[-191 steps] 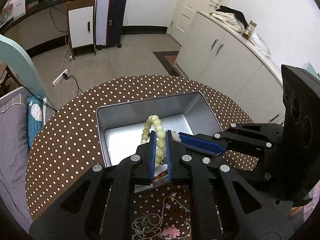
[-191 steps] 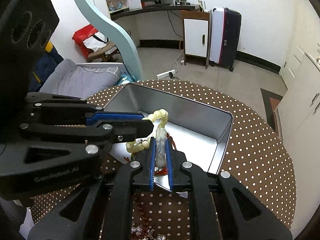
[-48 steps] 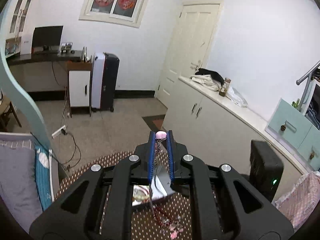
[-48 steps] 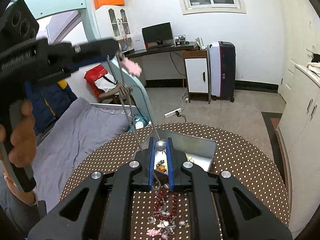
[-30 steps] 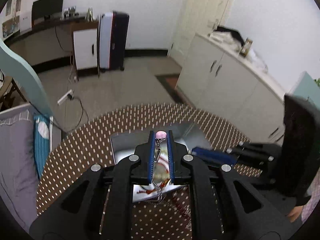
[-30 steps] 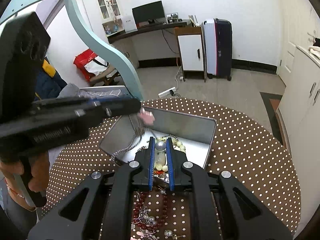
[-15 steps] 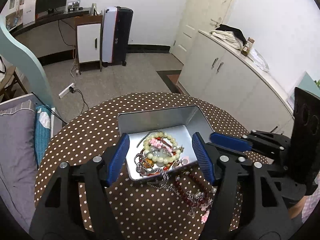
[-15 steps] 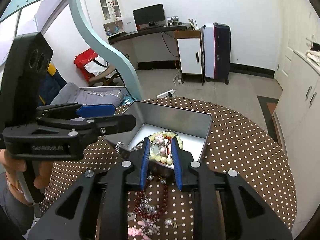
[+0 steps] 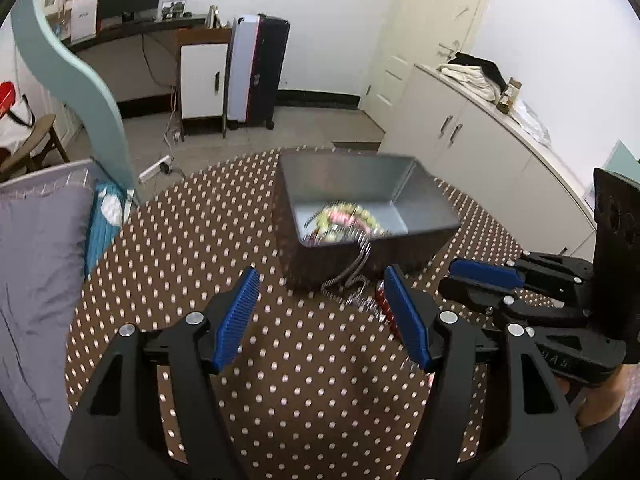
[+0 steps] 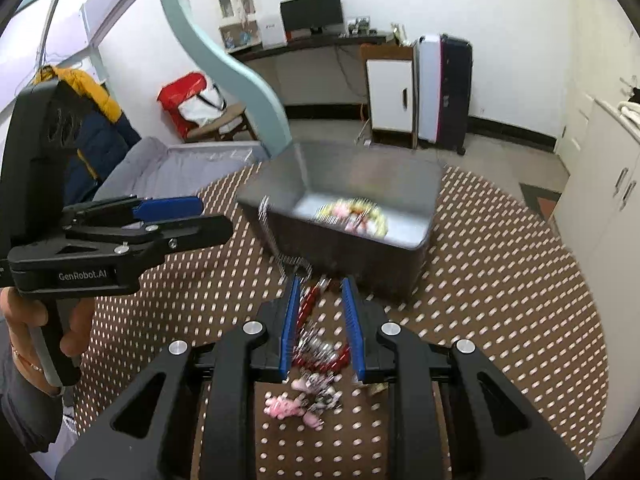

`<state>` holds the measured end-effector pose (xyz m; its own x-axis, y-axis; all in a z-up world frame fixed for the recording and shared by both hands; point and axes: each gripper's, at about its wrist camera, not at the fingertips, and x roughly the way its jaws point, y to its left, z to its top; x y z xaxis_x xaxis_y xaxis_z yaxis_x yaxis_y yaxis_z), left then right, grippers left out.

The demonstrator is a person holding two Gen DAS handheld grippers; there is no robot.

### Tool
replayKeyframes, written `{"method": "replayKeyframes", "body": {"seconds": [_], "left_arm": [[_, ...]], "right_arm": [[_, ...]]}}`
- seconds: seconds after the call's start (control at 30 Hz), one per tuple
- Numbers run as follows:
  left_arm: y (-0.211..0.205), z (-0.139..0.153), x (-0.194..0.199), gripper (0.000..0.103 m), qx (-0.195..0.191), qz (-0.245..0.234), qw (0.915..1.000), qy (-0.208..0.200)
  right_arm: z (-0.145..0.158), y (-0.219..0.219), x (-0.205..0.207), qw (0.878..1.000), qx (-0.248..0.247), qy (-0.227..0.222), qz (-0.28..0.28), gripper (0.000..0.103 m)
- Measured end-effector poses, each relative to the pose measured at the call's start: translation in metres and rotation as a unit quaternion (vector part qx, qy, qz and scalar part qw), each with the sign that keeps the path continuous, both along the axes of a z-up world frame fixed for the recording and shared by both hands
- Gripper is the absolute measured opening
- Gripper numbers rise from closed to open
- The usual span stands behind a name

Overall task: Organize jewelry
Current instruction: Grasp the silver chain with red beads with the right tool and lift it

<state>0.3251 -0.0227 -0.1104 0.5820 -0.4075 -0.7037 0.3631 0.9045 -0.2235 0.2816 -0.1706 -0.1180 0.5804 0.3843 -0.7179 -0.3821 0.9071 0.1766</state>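
A grey metal tin (image 9: pixel 424 208) (image 10: pixel 412 248) stands on the brown dotted round table and holds pale green beads and a pink piece (image 9: pixel 344 220) (image 10: pixel 356 212). A silver chain (image 9: pixel 352 276) (image 10: pixel 280 248) hangs over the tin's near wall onto the table. A red bead strand with silver and pink charms (image 10: pixel 316 356) lies between my right gripper's fingers. My left gripper (image 9: pixel 324 312) is wide open and empty, low over the table left of the tin. My right gripper (image 10: pixel 320 312) is open and low over the red strand; it also shows in the left wrist view (image 9: pixel 484 276).
The round dotted table (image 9: pixel 200 240) ends near a grey bed (image 9: pixel 28 264) on the left and white cabinets (image 9: pixel 480 152) on the right. A suitcase (image 10: pixel 444 92) and a small white cupboard (image 10: pixel 388 100) stand far behind.
Both grippers have dropped lower and pulled back toward the table's near side. My right gripper has opened wider over the red strand. The chain now hangs over the tin's wall.
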Motion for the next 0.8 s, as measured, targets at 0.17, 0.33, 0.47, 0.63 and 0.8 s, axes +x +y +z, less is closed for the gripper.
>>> {"method": "replayKeyframes", "body": {"seconds": [0.17, 0.33, 0.47, 0.63, 0.8], "left_arm": [[0.006, -0.020, -0.005, 0.065, -0.010, 0.007, 0.9996, 0.026], [0.013, -0.033, -0.009, 0.065, -0.012, 0.014, 0.9992, 0.037], [0.019, -0.037, -0.010, 0.065, -0.023, 0.016, 0.9986, 0.044], [0.016, -0.041, -0.010, 0.065, -0.031, 0.012, 0.9983, 0.048], [0.004, -0.041, -0.009, 0.065, -0.029, 0.002, 0.9986, 0.044]], "right_arm": [[-0.021, 0.026, 0.000, 0.999, -0.036, 0.016, 0.018, 0.020], [-0.036, 0.044, 0.009, 0.997, -0.078, 0.020, 0.020, 0.020], [-0.042, 0.048, 0.013, 0.994, -0.106, 0.014, 0.017, 0.016], [-0.034, 0.034, 0.007, 0.997, -0.075, 0.003, 0.010, 0.006], [-0.012, 0.007, -0.004, 1.000, -0.013, -0.008, -0.003, 0.006]]}}
